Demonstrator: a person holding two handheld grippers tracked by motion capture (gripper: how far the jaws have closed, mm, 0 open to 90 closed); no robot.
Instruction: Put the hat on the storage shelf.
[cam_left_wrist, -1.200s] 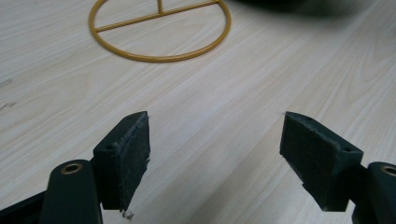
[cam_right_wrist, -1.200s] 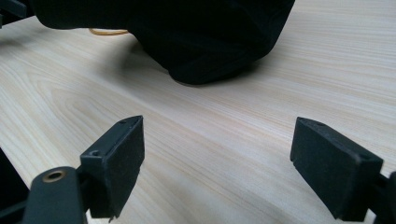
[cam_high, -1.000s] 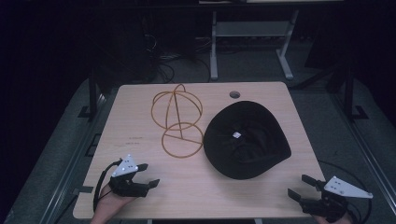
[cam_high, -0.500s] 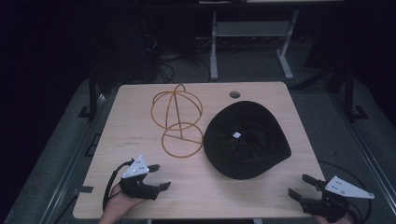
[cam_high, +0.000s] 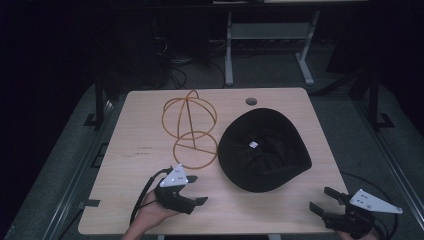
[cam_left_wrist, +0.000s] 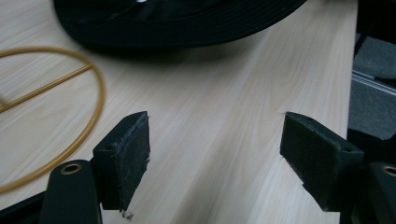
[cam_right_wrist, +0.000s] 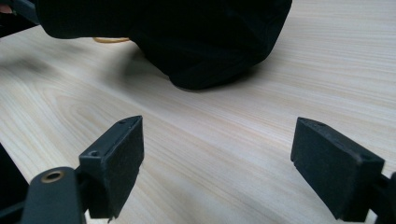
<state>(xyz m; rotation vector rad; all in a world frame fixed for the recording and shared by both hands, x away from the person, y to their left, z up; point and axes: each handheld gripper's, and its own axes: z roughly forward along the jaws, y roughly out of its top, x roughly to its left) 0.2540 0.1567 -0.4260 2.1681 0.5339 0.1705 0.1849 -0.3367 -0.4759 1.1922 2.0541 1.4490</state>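
A black brimmed hat (cam_high: 262, 150) lies upside down on the right half of the wooden table (cam_high: 140, 150), a white label showing inside it. To its left stands a yellow wire hat stand (cam_high: 190, 125), its round base ring flat on the table. My left gripper (cam_high: 198, 189) is open just in front of that ring, pointing right toward the hat. In the left gripper view its jaws (cam_left_wrist: 217, 158) stand wide over bare wood, with the ring (cam_left_wrist: 99, 93) at left and the hat's brim (cam_left_wrist: 177, 23) ahead. My right gripper (cam_high: 320, 198) is open at the front right corner, the hat (cam_right_wrist: 196, 42) ahead of it.
A round cable hole (cam_high: 251, 101) sits near the table's far edge. A metal frame (cam_high: 270, 35) and cables stand on the dark floor behind. The table's right edge (cam_left_wrist: 348, 93) is close to the left gripper's right jaw.
My left gripper has moved right and a little forward along the front of the table, closer to the ring and hat. The right gripper, hat and stand have stayed put.
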